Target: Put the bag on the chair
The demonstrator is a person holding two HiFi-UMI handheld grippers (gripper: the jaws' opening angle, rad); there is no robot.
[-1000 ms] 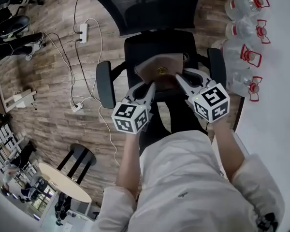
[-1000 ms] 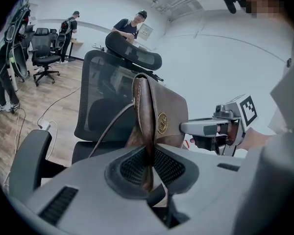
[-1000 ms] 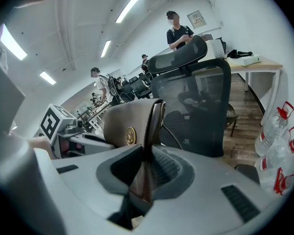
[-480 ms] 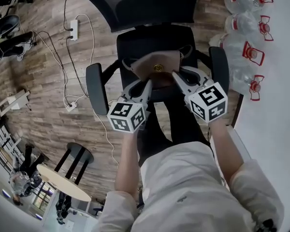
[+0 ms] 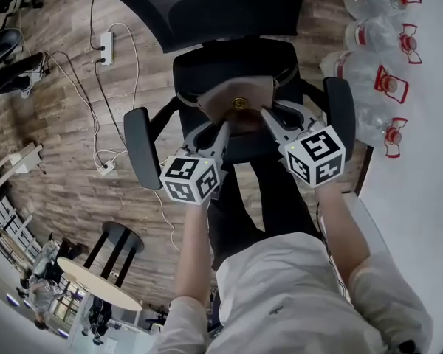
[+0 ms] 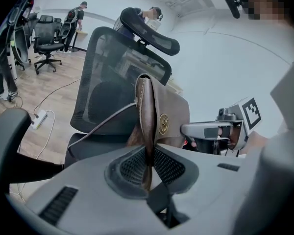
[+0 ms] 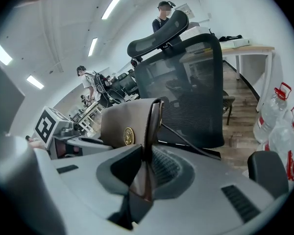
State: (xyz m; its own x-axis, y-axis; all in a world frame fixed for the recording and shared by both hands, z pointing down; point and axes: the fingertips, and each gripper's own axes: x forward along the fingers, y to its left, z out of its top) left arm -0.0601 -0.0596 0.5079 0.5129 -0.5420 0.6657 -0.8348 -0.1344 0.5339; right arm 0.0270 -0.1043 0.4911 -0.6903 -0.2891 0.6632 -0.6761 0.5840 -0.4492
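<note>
A brown leather bag (image 5: 240, 100) with a round gold badge hangs between my two grippers, just over the seat of a black office chair (image 5: 207, 65). My left gripper (image 5: 220, 129) is shut on the bag's left edge, which shows as a thin brown seam pinched between the pads (image 6: 147, 155). My right gripper (image 5: 270, 116) is shut on the bag's right edge (image 7: 146, 153). The bag's flap (image 6: 169, 116) faces me. The chair's mesh backrest (image 7: 186, 102) stands right behind the bag. Whether the bag's bottom touches the seat is hidden.
The chair's armrests (image 5: 136, 146) (image 5: 340, 105) flank the grippers. Several large water bottles (image 5: 376, 43) stand beside a white table (image 5: 428, 161) on the right. A power strip with cables (image 5: 105, 46) lies on the wood floor at left, and a round stool (image 5: 118, 238) stands behind.
Both grippers have come down together with the bag, which now sits closer to the chair seat. Their hold on the bag's edges is unchanged.
</note>
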